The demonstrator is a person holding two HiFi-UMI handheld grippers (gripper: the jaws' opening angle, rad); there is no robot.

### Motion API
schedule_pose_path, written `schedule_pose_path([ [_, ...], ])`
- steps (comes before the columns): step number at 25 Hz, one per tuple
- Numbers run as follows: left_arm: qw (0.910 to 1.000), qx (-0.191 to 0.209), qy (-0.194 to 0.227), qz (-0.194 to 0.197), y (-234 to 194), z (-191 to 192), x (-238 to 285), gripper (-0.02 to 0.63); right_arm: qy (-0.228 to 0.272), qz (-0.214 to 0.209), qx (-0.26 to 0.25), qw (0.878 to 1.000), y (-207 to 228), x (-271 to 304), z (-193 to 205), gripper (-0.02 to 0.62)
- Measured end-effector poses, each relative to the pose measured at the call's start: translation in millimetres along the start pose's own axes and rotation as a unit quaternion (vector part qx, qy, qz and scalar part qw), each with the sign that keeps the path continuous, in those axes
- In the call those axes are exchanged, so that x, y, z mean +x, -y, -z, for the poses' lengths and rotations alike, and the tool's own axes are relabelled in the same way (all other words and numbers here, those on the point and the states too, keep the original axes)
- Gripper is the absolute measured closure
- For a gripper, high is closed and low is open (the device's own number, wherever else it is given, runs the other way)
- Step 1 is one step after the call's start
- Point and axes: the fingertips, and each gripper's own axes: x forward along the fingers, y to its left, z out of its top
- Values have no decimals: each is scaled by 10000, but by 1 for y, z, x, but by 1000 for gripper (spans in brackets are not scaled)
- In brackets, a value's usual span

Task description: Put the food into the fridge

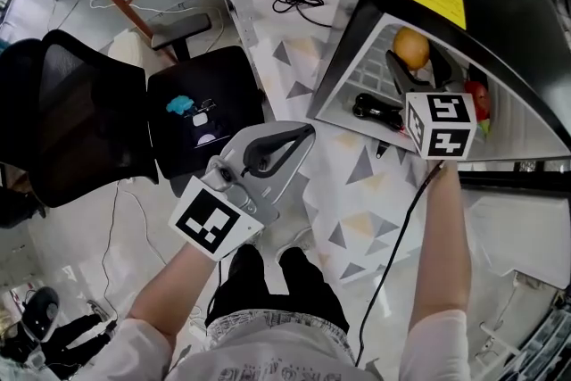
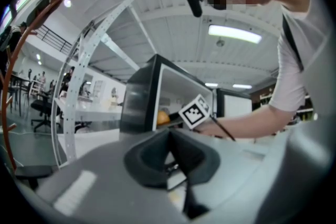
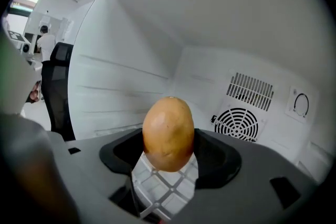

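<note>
Right gripper view shows the right hand-held gripper (image 3: pixel 169 159) inside the fridge (image 3: pixel 121 71), clenched on a brown potato (image 3: pixel 168 132) that stands upright between its jaws. A white grid shelf (image 3: pixel 160 186) lies directly below the jaws. Whether the potato touches it cannot be determined. The round fan grille (image 3: pixel 239 124) on the rear wall is ahead of this hand-held gripper and to its right. In the head view, a red and green item (image 1: pixel 479 99) lies just to the right of it, also inside the fridge. The left hand-held gripper (image 1: pixel 303 135) hangs outside the fridge, well to the left, with its jaws together on nothing.

Step in hand, by judgement: setting the potato down in the fridge. The next move calls for lowering it until the shelf bears it. The jaws then part, and the hand-held gripper draws straight back, clear of the item on its right.
</note>
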Motion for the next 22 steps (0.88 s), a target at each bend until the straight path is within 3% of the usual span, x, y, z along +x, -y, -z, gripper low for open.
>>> schedule_pose_path([
  [7, 10000, -37, -9, -57, -2, 3, -3, 598, -396, 310, -714, 9962, 9, 13, 8, 321],
  [22, 10000, -9, -20, -43, 4, 3, 3, 598, -474, -47, -751, 9960, 4, 24, 11, 321],
])
